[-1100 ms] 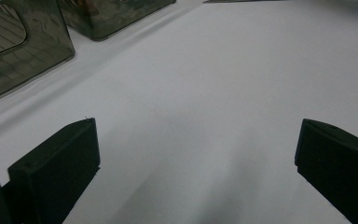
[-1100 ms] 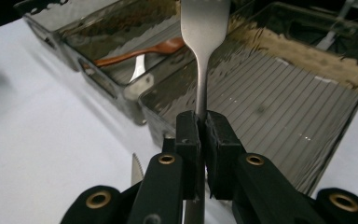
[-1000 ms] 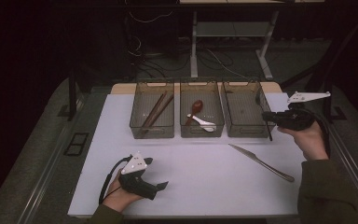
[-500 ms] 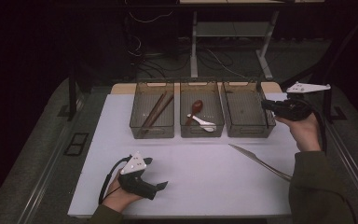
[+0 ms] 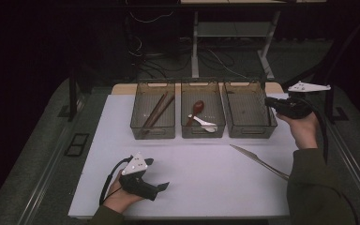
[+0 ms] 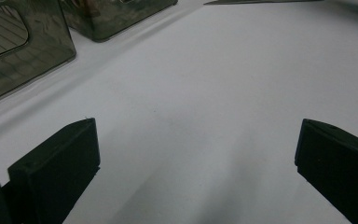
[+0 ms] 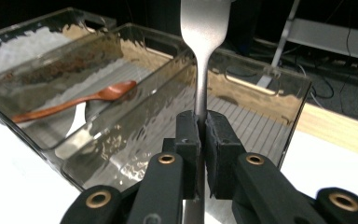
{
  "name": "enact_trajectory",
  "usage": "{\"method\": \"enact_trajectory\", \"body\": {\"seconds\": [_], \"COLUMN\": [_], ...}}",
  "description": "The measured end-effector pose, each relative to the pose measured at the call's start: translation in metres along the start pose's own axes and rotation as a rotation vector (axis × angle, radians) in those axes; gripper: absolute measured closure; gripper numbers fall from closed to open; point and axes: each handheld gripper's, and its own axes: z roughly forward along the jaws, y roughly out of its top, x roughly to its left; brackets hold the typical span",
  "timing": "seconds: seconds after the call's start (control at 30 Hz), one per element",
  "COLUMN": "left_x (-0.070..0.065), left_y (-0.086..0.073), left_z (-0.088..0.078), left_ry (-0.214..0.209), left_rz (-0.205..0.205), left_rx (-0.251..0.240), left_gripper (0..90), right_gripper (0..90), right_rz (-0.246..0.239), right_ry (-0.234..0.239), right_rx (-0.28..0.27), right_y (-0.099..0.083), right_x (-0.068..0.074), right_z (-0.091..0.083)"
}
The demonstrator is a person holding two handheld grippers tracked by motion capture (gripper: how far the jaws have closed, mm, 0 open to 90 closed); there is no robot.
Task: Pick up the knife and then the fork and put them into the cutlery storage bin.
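Right tongs raised slightly, fork clamped upright between them

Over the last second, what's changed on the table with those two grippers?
The right hand-held gripper, shut on a metal fork, has moved a little from beside the knife toward the right-hand bin, which holds no utensil. The left hand-held gripper stays open and resting on the white table. Knife, chopsticks and spoons haven't moved.

The right tool, clamped on a fork, has been moved slightly toward the worktop's far edge, to the right-hand bin.
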Motion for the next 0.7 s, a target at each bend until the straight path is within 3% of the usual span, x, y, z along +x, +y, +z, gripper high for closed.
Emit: {"method": "enact_trajectory", "body": {"seconds": [0.7], "left_x": [-0.001], "left_y": [-0.001], "left_z": [0.002], "left_ry": [-0.008], "left_rz": [0.007], "left_rx": [0.009], "left_gripper": [0.0], "right_gripper": [83.7], "right_rz": [0.004], "right_ry": [-0.012], "right_rx": [0.163], "right_y": [-0.03], "right_x": [-0.005], "right_z": [0.031]}}
